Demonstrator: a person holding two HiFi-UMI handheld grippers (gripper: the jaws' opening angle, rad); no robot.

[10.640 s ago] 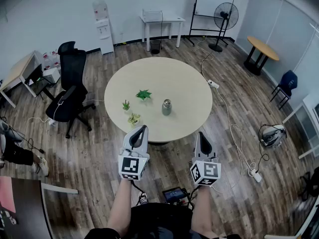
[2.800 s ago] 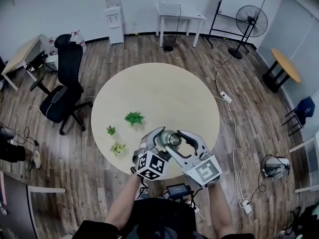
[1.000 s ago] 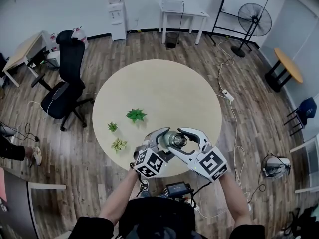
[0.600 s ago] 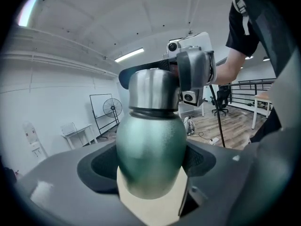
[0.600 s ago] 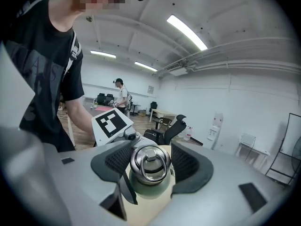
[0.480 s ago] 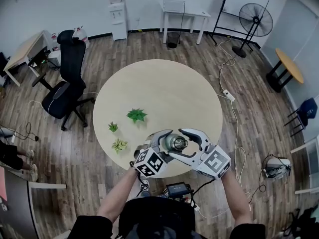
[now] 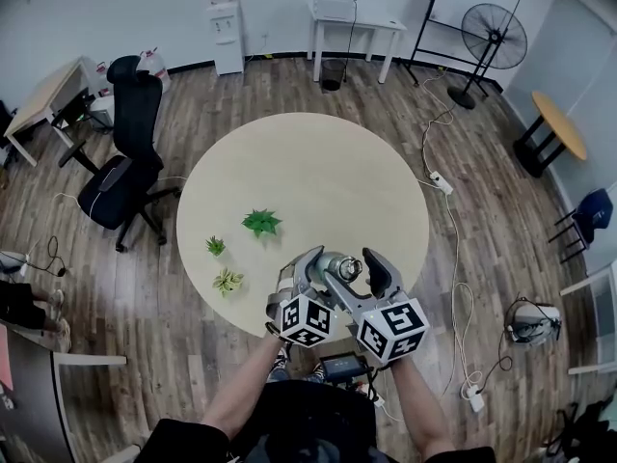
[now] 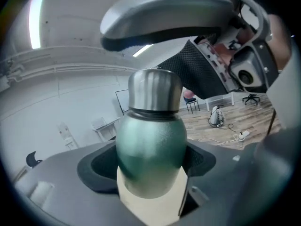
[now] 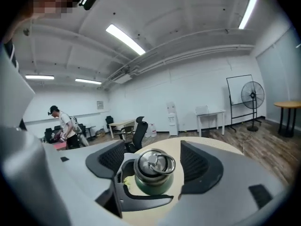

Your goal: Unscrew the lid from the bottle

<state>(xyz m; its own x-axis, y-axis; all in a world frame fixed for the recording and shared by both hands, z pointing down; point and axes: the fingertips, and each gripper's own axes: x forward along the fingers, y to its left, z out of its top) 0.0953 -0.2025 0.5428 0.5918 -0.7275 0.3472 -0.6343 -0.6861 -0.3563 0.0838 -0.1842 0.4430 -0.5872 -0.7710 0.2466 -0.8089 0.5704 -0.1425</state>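
A green bottle [image 8: 150, 154] with a steel lid [image 8: 154, 91] is held above the near edge of the round table [image 7: 308, 162]. My left gripper [image 8: 150, 166] is shut on the bottle's body, with both pads pressing its sides. In the head view the bottle [image 7: 333, 264] sits between both grippers. My right gripper [image 9: 153, 161] looks down on the lid [image 9: 154, 164] and its ring. Its jaws are opening, and its pads [image 9: 110, 157] stand clear of the lid on both sides. One left jaw crosses below the bottle in the right gripper view.
Three small green plants [image 7: 260, 222] [image 7: 215, 246] [image 7: 228, 281] sit on the table left of the bottle. A black office chair [image 7: 120, 177] stands left of the table. A person is at the far left in the right gripper view.
My right gripper has swung in toward me, next to the left one, and its jaws have spread off the lid. The left gripper still grips the bottle.
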